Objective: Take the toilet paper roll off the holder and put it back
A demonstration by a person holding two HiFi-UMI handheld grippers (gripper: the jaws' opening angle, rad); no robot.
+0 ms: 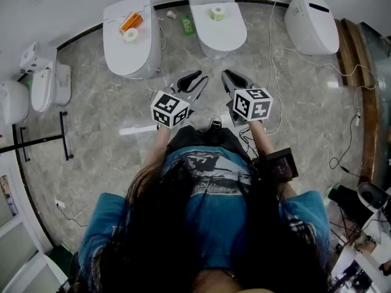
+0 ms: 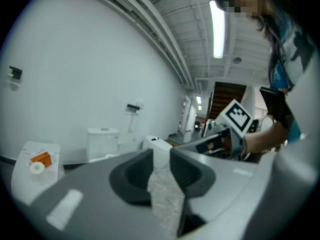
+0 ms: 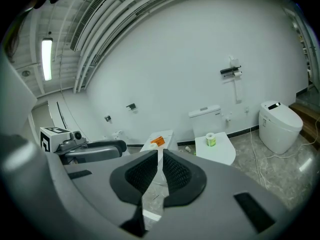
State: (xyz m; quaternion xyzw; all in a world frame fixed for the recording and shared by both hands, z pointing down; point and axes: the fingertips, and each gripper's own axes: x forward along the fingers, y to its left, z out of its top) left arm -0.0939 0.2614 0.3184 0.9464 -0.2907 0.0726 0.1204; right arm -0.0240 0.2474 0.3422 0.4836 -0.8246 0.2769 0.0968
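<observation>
I stand facing a row of toilets with both grippers held in front of my chest. My left gripper point(image 1: 197, 78) and right gripper point(image 1: 227, 75) are both shut, with nothing between their jaws and only a thin slit showing. A toilet paper roll with a green wrapper point(image 1: 217, 13) stands on the middle toilet's lid point(image 1: 227, 35), also in the right gripper view point(image 3: 210, 139). A bare white roll point(image 1: 130, 34) lies by an orange box point(image 1: 131, 22) on the left toilet's lid. A holder point(image 3: 231, 71) is fixed high on the white wall.
A third toilet point(image 1: 313, 22) stands at the right, with cables point(image 1: 351, 139) trailing over the marble floor. A green bottle point(image 1: 187, 24) lies between the left and middle toilets. A small white fixture point(image 1: 46, 84) and a black rail point(image 1: 64, 136) are at the left.
</observation>
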